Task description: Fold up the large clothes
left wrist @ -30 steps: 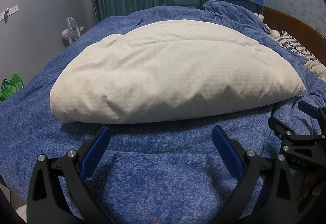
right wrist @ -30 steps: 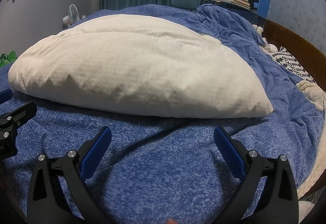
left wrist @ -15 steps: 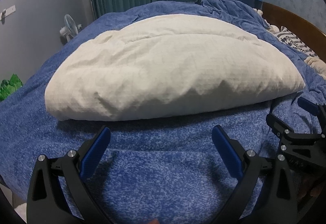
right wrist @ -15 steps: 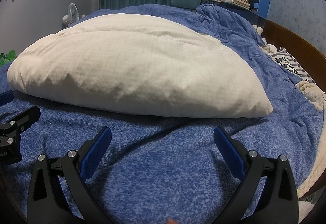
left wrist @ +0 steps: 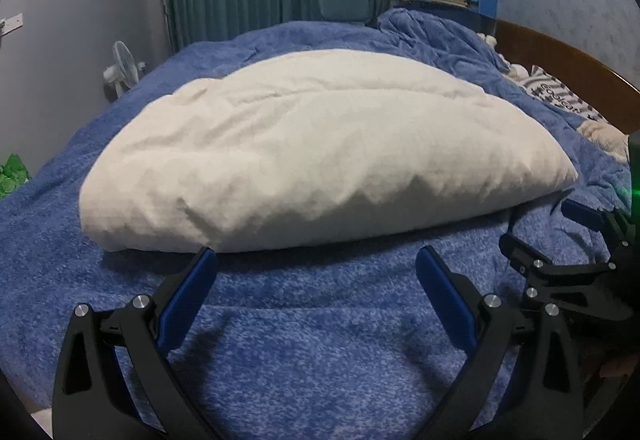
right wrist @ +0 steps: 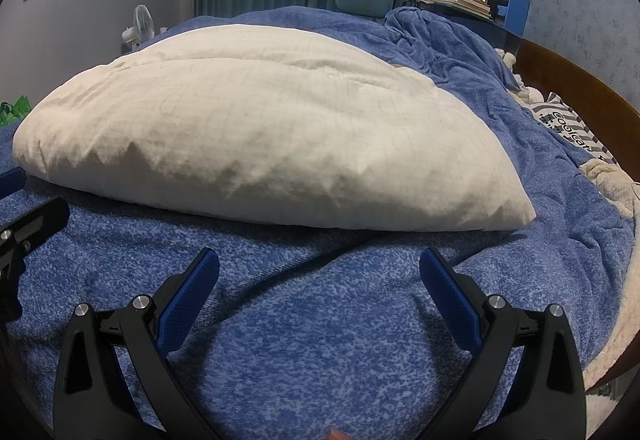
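Cloth: a big white cloth (left wrist: 320, 148), puffy and already doubled over, lies on the blue bed (left wrist: 304, 352).
Where it lies: straight ahead of both grippers, not touching either one.
Long side: it runs left to right across both views, so its near edge faces the grippers.
Left gripper (left wrist: 316, 280): jaws wide apart, nothing in them, low over the bed just in front of the near edge, closer to the left half.
Right gripper (right wrist: 319, 280): jaws wide apart too, empty, a little further back from the edge (more blue bed shows between).
Nearer one: the left, I think; its left finger (left wrist: 188, 296) looks almost at the cloth.
Corners: the left end (right wrist: 24, 148) is the left gripper's to take; the right end (right wrist: 516, 212) is the right's.
Next: likely each one pinches the near edge.
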Demonstrator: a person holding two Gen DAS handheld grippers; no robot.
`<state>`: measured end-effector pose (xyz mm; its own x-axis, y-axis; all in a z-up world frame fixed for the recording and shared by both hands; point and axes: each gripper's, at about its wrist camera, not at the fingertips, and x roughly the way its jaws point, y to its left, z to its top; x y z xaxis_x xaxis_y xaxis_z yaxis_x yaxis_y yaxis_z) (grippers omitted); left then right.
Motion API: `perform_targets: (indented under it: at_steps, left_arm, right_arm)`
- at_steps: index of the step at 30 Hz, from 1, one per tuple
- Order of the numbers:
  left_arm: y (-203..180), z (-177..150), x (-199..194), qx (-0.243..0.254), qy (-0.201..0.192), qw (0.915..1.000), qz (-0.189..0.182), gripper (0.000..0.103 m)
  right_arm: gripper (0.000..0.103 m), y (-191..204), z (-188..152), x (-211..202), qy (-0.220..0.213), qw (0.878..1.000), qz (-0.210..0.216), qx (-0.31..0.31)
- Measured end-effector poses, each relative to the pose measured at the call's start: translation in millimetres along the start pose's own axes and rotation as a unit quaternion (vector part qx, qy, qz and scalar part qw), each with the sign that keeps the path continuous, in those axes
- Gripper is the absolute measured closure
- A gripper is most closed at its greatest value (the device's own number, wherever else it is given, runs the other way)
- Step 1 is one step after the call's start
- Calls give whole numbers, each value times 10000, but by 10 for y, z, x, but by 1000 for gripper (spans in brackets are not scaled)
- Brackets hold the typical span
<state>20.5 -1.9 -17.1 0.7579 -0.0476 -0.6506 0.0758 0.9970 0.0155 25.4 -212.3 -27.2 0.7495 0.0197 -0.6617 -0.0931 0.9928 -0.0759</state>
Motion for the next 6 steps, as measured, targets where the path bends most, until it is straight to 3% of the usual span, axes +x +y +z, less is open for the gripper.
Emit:
perform_targets:
  at_steps: [6]
  left_arm:
    - [-2, 16, 52, -29, 153, 9998, 78, 8]
  right_arm:
    - [7, -12, -5, 2, 7, 10000, 0, -8]
